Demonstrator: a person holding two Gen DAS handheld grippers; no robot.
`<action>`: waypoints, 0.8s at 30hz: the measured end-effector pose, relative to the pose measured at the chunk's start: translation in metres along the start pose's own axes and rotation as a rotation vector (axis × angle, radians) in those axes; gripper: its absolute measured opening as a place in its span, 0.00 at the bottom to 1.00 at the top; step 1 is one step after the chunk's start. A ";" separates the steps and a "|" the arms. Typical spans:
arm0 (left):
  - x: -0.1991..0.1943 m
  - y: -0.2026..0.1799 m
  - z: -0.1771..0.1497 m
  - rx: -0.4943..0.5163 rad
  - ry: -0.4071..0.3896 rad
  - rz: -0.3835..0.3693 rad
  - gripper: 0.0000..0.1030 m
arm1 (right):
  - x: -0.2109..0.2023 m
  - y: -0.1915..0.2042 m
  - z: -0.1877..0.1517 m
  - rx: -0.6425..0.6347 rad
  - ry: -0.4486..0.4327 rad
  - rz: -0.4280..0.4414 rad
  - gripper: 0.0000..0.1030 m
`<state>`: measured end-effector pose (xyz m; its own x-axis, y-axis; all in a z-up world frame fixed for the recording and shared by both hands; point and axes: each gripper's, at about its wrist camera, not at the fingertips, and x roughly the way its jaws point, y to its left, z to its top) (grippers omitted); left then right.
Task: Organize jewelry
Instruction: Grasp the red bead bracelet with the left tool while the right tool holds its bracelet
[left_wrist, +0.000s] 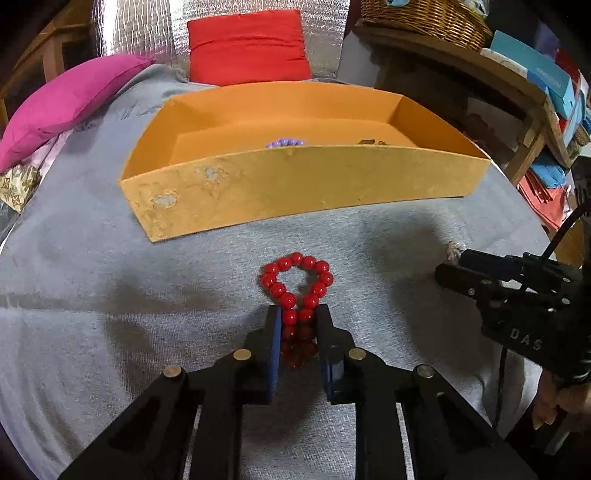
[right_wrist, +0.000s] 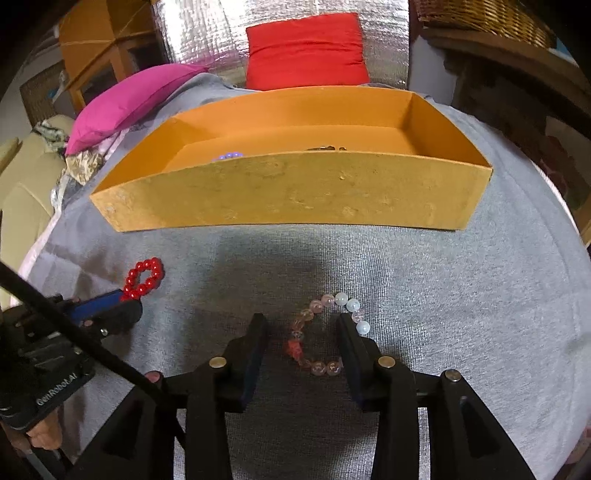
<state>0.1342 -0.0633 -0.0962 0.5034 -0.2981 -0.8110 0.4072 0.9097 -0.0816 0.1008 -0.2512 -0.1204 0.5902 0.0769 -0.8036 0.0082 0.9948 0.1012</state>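
A red bead bracelet (left_wrist: 295, 284) lies on the grey cloth in front of the orange box (left_wrist: 295, 184). My left gripper (left_wrist: 298, 314) is shut on its near end, pinching the loop. The bracelet also shows in the right wrist view (right_wrist: 144, 278). A pale pink and white bead bracelet (right_wrist: 325, 332) lies on the cloth between the fingers of my right gripper (right_wrist: 301, 321), which is open around it and low over the cloth. The box (right_wrist: 288, 192) holds a purple bead bracelet (left_wrist: 285, 143) and a small dark piece (left_wrist: 369, 141).
A magenta pillow (left_wrist: 66, 107) and a red pillow (left_wrist: 247, 48) lie behind the box. A wooden shelf with a wicker basket (left_wrist: 428, 18) and blue boxes stands at the right. The grey cloth (left_wrist: 110, 280) covers the work surface.
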 end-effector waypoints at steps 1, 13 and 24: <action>-0.001 0.000 0.000 -0.001 -0.005 -0.003 0.19 | 0.000 0.003 0.000 -0.007 -0.003 -0.005 0.40; -0.024 0.007 0.002 -0.022 -0.061 -0.019 0.19 | -0.008 -0.021 0.003 0.050 -0.002 0.086 0.31; -0.040 0.008 0.000 -0.030 -0.098 -0.020 0.19 | -0.033 -0.041 0.000 0.064 -0.080 0.174 0.31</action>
<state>0.1171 -0.0443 -0.0642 0.5685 -0.3416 -0.7484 0.3952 0.9113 -0.1157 0.0809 -0.2942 -0.0986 0.6492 0.2397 -0.7219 -0.0497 0.9604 0.2742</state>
